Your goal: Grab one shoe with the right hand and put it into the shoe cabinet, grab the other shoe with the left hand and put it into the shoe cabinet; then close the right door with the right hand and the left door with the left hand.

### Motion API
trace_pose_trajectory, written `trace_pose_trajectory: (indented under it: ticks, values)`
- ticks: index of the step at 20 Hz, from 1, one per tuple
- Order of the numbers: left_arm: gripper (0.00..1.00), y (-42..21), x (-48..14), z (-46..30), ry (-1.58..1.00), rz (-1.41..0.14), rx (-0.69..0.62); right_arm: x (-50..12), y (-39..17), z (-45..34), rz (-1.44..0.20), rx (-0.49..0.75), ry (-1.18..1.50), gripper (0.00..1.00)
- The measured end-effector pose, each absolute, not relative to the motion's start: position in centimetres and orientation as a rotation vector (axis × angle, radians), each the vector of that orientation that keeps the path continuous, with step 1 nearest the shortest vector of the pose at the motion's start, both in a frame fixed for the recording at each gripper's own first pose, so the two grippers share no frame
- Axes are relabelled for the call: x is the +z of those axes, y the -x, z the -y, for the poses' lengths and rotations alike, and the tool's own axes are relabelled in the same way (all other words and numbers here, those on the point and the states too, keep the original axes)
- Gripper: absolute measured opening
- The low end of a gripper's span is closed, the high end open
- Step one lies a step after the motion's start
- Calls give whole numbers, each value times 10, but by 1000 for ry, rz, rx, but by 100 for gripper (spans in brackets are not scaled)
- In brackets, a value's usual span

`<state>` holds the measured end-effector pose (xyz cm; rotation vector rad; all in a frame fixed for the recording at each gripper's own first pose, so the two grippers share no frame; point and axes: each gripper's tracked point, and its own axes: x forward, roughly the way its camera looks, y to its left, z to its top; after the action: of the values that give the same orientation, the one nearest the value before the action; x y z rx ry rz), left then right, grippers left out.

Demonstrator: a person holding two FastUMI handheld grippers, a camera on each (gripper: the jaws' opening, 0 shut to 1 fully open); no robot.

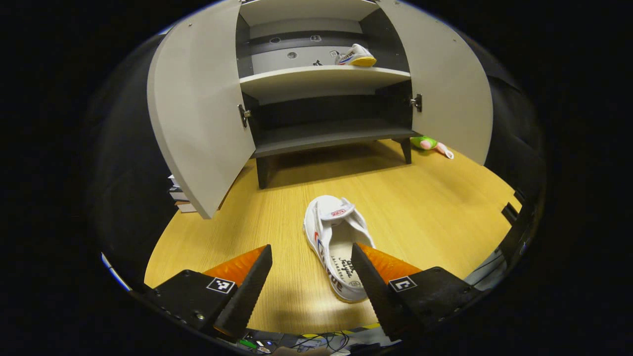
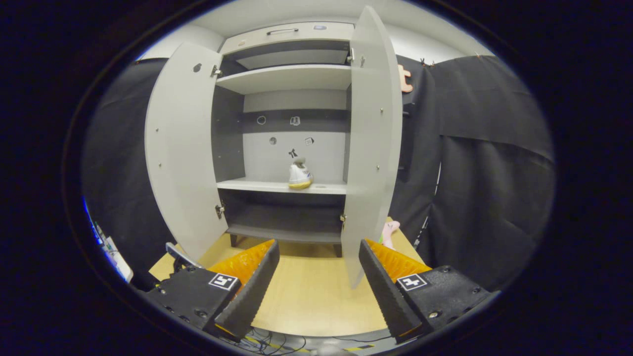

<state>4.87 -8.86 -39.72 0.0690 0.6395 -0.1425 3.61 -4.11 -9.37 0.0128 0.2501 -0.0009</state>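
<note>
A white shoe [image 1: 335,246] lies on the wooden floor [image 1: 425,207], toe toward the cabinet, its heel beside the right finger of my left gripper [image 1: 309,291], which is open and hangs just above it. The grey shoe cabinet [image 1: 324,79] stands ahead with both doors swung wide. The other white shoe [image 1: 355,56] rests on its light middle shelf [image 1: 321,76], toward the right. In the right gripper view that shoe [image 2: 299,174] sits on the shelf [image 2: 277,186] between the left door [image 2: 175,148] and right door [image 2: 371,143]. My right gripper [image 2: 316,282] is open and empty, well back from the cabinet.
A green and pink plush toy [image 1: 431,144] lies on the floor by the cabinet's right leg, behind the right door [image 1: 452,94]. A stack of books or papers [image 1: 177,195] sits behind the left door [image 1: 198,113]. Cables [image 1: 316,341] run along the near edge.
</note>
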Motion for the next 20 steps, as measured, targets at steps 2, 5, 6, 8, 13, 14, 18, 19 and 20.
trace_pose_trajectory:
  ticks: [2, 5, 6, 8, 13, 14, 18, 19, 20]
  values:
    - [97, -65, -419, 88, -62, -667, -140, -102, -40, 39, -274, -1, -5, 100]
    - [96, -95, -436, 93, -68, -669, -154, -114, -47, 40, -305, -8, 10, 100]
    - [95, -105, -439, 96, -74, -663, -154, -118, -50, 41, -313, -10, 13, 100]
    - [91, -122, -446, 99, -76, -673, -153, -128, -53, 40, -340, -4, 13, 100]
    - [79, -134, -461, 109, -47, -704, -159, -131, -60, 42, -344, -4, -3, 100]
    - [63, -136, -462, 106, -70, -705, -148, -128, -62, 43, -336, -2, 0, 100]
    - [14, -136, -463, 100, -128, -734, -114, -113, -69, 41, -295, 25, 7, 100]
    - [14, -135, -459, 100, -130, -747, -106, -108, -72, 39, -276, 35, 11, 100]
    - [14, -135, -450, 98, -120, -741, -96, -102, -75, 34, -265, 53, 16, 100]
